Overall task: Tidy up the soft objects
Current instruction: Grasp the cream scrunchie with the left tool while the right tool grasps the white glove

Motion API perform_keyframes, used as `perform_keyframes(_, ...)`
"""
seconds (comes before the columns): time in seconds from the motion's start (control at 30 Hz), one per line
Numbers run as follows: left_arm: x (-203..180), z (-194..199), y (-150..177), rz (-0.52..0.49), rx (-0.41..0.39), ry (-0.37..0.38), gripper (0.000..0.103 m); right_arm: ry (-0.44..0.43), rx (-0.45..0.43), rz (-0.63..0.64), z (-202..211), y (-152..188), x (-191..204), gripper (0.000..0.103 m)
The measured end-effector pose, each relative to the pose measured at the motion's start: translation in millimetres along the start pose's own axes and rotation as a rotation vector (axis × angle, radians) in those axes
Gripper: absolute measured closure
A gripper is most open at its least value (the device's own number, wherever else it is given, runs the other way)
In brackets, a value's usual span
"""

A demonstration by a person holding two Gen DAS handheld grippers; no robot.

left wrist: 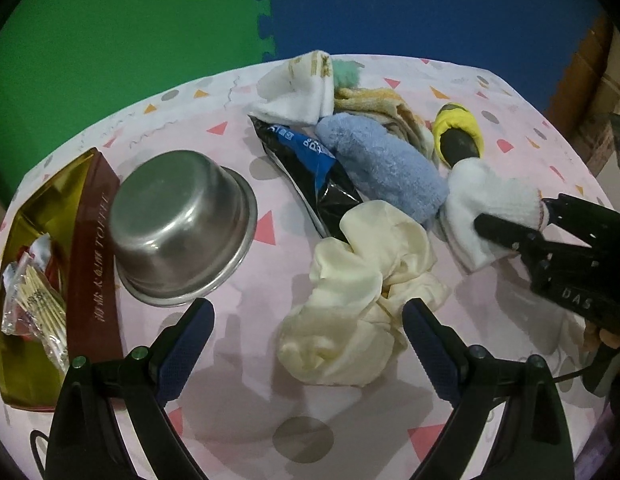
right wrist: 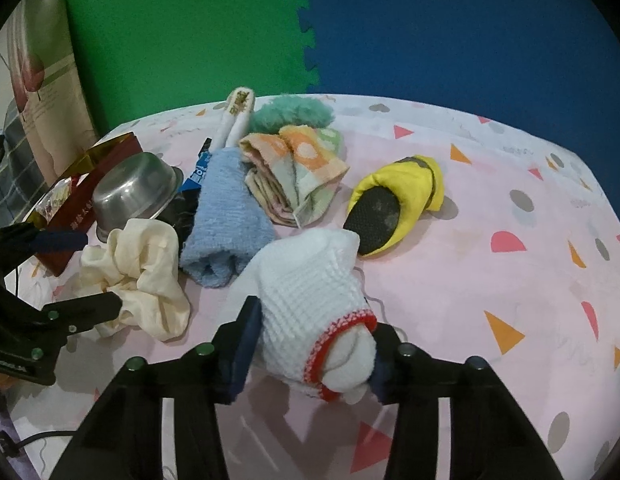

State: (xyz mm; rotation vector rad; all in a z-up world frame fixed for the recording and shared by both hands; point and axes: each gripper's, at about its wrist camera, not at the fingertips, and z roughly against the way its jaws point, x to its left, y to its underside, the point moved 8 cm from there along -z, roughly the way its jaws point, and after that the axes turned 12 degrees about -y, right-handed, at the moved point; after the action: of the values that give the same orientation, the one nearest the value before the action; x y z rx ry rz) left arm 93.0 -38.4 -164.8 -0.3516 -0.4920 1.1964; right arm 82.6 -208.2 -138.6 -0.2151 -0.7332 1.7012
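While the pink patterned bench (right wrist: 489,184) carries a whole heap of soft goods, you have your right hand-held gripper (right wrist: 310,354) closed around the cuff end of the white knitted glove (right wrist: 310,292), the red-trimmed opening bunched between the pads, the rest of it draped forward onto the cloth. Your left hand-held gripper (left wrist: 308,320) stands wide, its pads either side of the cream fabric scrunchie (left wrist: 361,292) and not pressing on it.

Going down in size: the blue fluffy sock (right wrist: 226,220) lies just beside the glove, thick and squashy, best pinched through the rolled end. The folded orange-dotted towel (right wrist: 298,168) behind it will probably unfold if you lift one layer, so take the whole stack at a folded edge. The scrunchie is light and slippery-looking; grip a thick gathered fold, not a loose flap. The yellow slipper (right wrist: 397,200) has a firmer dark sole, so its edge should hold. The glove is limp and stretchy, and I judge that a grip on the cuff alone lets the fingers dangle, so lift it clear before carrying
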Motion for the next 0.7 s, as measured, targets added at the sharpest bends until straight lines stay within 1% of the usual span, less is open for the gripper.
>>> perform_keyframes(0.07,-1.1,-1.9,0.8,0.001,0.007,0.003,0.009,0.022,-0.011,-0.012,3.9,-0.2,-6.8,0.063)
perform_keyframes(0.13,-2.2,-2.7,1.1,0.001,0.009,0.007,0.010,0.047,-0.018,-0.031,8.0,0.9,-16.9,0.063)
perform_keyframes(0.27,-6.1,-4.6,2.2,0.003,0.024,0.027,0.017,0.081,-0.033,-0.084,16.0,4.8,-40.9,0.063)
perform_keyframes(0.33,-9.8,-5.2,3.3,0.001,0.032,0.046,0.023,0.062,-0.034,-0.104,15.5,6.7,-45.5,0.063)
perform_keyframes(0.4,-12.9,-5.7,4.1,-0.003,0.037,0.059,0.036,0.051,-0.043,-0.117,14.2,7.8,-47.3,0.063)
perform_keyframes(0.43,-15.3,-6.5,4.7,-0.006,0.045,0.069,0.039,0.050,-0.041,-0.117,13.5,7.6,-47.5,0.062)
perform_keyframes(0.5,-18.5,-7.5,5.5,-0.006,0.054,0.081,0.050,0.048,-0.043,-0.117,13.5,7.9,-47.4,0.061)
perform_keyframes(0.53,-18.9,-6.9,5.2,-0.004,0.049,0.077,0.053,0.047,-0.043,-0.117,13.5,8.0,-47.4,0.061)
perform_keyframes(0.57,-18.7,-6.4,4.9,-0.003,0.045,0.078,0.060,0.047,-0.042,-0.117,13.3,7.7,-47.3,0.061)
perform_keyframes(0.6,-20.8,-5.4,4.7,-0.007,0.047,0.100,0.073,0.046,-0.042,-0.118,13.3,7.6,-47.4,0.061)
perform_keyframes(0.67,-23.6,-5.1,5.5,0.008,0.060,0.138,0.083,0.045,-0.043,-0.119,13.4,7.9,-47.2,0.061)
perform_keyframes(0.7,-24.7,-5.3,5.2,0.018,0.065,0.150,0.086,0.045,-0.043,-0.119,13.8,8.3,-47.2,0.061)
